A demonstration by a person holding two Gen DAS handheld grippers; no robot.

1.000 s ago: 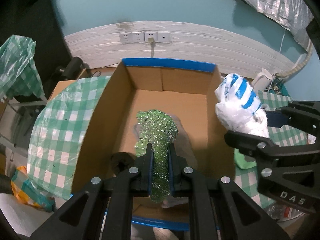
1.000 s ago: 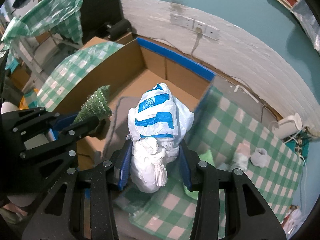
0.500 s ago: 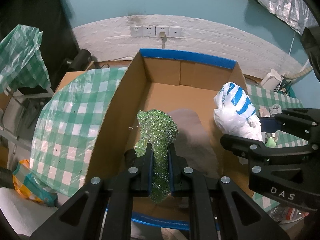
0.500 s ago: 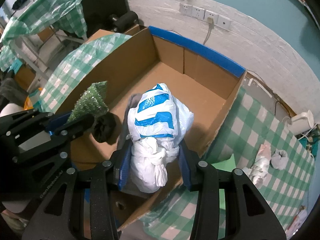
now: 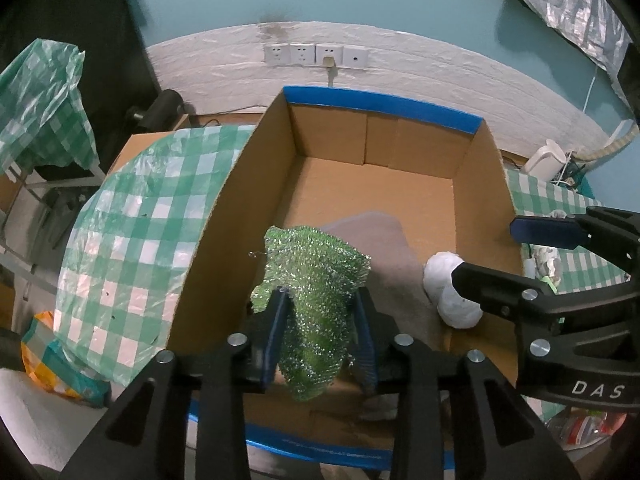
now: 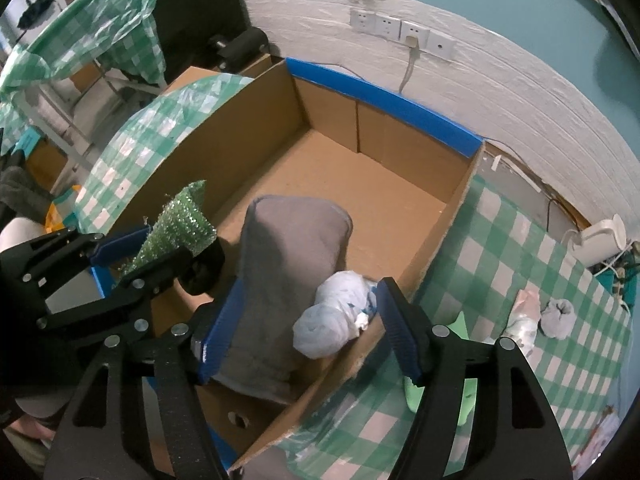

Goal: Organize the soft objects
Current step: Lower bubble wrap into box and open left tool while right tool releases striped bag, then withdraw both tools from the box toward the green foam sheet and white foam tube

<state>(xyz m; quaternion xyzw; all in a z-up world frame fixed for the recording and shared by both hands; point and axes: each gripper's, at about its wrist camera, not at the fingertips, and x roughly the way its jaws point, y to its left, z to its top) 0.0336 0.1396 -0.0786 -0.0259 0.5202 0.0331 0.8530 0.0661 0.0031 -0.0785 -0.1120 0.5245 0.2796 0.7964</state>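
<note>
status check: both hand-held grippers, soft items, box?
Left hand-held gripper opening around green sparkly cloth. Right opening; white bag inside cardboard box. Nothing blocking.

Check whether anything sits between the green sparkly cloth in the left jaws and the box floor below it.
Nothing rigid does. The green sparkly cloth hangs between the opening left gripper jaws above the cardboard box; a grey cloth lies just beside its drop spot.

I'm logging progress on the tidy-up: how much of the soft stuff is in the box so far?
Done: a grey cloth lies in the cardboard box, and the white plastic bag has landed beside it, the right gripper opening around it. In hand: the glittery green cloth between the left gripper's opening jaws, over the box. Left: small bundles on the checked tablecloth.
</note>
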